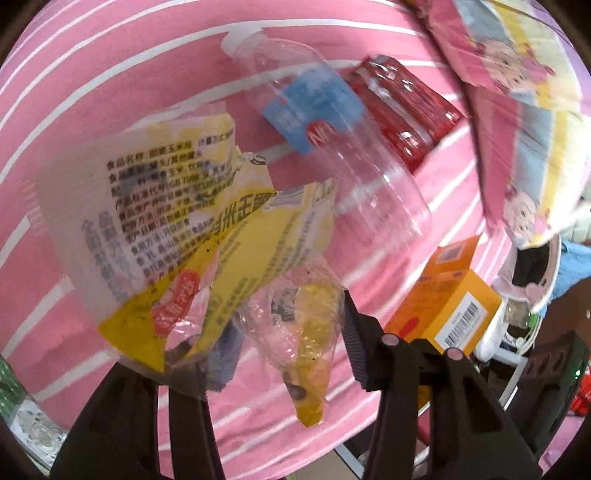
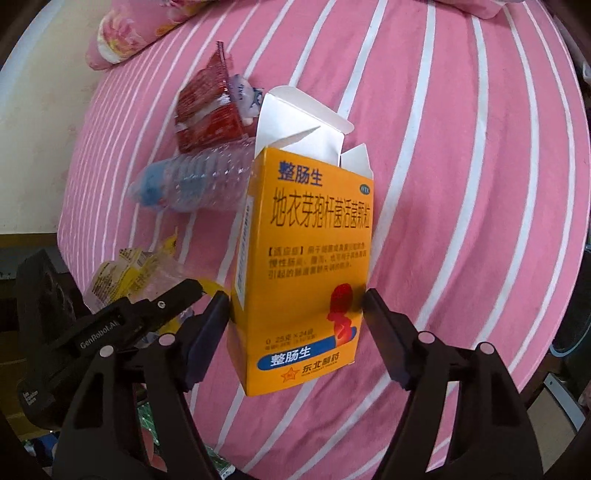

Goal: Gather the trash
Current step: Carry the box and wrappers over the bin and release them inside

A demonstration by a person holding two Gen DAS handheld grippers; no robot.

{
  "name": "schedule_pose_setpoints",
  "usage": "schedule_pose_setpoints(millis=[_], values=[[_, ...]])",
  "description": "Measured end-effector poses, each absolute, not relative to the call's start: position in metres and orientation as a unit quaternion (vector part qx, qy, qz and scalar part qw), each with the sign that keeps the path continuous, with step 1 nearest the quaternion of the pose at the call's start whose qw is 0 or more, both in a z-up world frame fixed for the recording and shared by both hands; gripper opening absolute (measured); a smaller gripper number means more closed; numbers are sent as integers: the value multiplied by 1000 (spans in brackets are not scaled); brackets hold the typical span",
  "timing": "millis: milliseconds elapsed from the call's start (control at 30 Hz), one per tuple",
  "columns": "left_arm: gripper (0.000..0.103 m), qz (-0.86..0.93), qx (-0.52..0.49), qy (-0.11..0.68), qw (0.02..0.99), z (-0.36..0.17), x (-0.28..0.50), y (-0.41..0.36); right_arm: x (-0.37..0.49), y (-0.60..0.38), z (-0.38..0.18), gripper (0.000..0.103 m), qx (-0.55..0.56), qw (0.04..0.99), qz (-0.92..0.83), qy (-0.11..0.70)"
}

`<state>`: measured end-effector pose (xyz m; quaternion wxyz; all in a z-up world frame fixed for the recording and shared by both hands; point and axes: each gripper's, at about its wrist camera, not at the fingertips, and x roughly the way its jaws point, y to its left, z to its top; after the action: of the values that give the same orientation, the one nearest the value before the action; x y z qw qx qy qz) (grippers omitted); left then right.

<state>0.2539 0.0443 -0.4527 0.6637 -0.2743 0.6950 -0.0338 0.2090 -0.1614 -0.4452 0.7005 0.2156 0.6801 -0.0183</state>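
My left gripper (image 1: pixel 273 332) is shut on a crumpled yellow and clear plastic wrapper (image 1: pixel 207 240) and holds it above the pink striped bed. Its black body shows at the lower left in the right wrist view (image 2: pixel 147 314), with the wrapper (image 2: pixel 129 273) in it. My right gripper (image 2: pixel 295 306) is shut on an orange medicine box (image 2: pixel 310 258) with open white flaps and holds it upright over the bed. The box also shows in the left wrist view (image 1: pixel 454 299). An empty clear bottle (image 1: pixel 332 147) with a blue label and a red packet (image 1: pixel 402 107) lie on the bed.
The bed's pink sheet with white stripes (image 2: pixel 461 184) fills both views. A cartoon-print quilt (image 1: pixel 517 92) lies at the right in the left wrist view. A floral pillow (image 2: pixel 136 29) lies at the far end. The bottle (image 2: pixel 195 181) and red packet (image 2: pixel 207 110) lie behind the box.
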Motion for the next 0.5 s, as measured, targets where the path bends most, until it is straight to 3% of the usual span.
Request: schedule_pose_setpoints(millis=[500], values=[[47, -129, -211, 690, 681, -388, 215, -43, 135, -217, -374, 74, 266, 728, -44, 630]])
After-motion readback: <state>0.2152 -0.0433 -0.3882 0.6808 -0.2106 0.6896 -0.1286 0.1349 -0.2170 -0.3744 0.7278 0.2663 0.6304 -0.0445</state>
